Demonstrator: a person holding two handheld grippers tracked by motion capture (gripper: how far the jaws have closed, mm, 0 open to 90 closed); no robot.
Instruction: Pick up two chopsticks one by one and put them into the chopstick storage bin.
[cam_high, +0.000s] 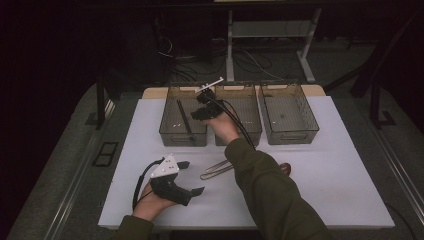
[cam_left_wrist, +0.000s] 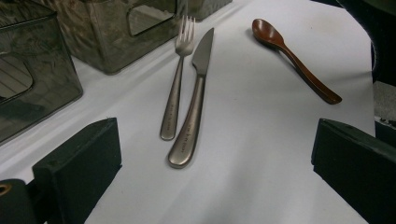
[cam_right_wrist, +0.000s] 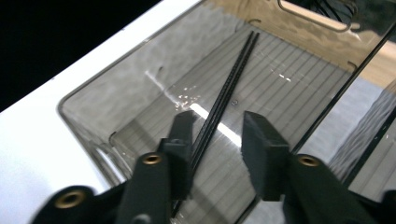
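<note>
- The left gripper (cam_high: 187, 176) rests low on the white table (cam_high: 325, 170), near its front edge, in the person's left hand (cam_high: 150, 200); its jaws stand wide apart with nothing between them.
- In the left gripper view, a metal fork (cam_left_wrist: 176, 84) and a metal knife (cam_left_wrist: 192, 100) lie side by side on the table ahead of those jaws, nearly touching, with a brown spoon (cam_left_wrist: 292, 56) well apart to their right.
- Three smoky clear bins stand in a row at the far side of the table; the left bin (cam_high: 170, 131) holds a pair of black chopsticks (cam_right_wrist: 229, 91) lying on its ribbed floor.
- The right gripper (cam_right_wrist: 217, 140) hovers over the left bin, and its jaws are parted; the chopsticks run just beside the left jaw, and the pads do not press on them.
- The middle bin (cam_high: 250, 131) and the right bin (cam_high: 300, 135) stand beside it.
</note>
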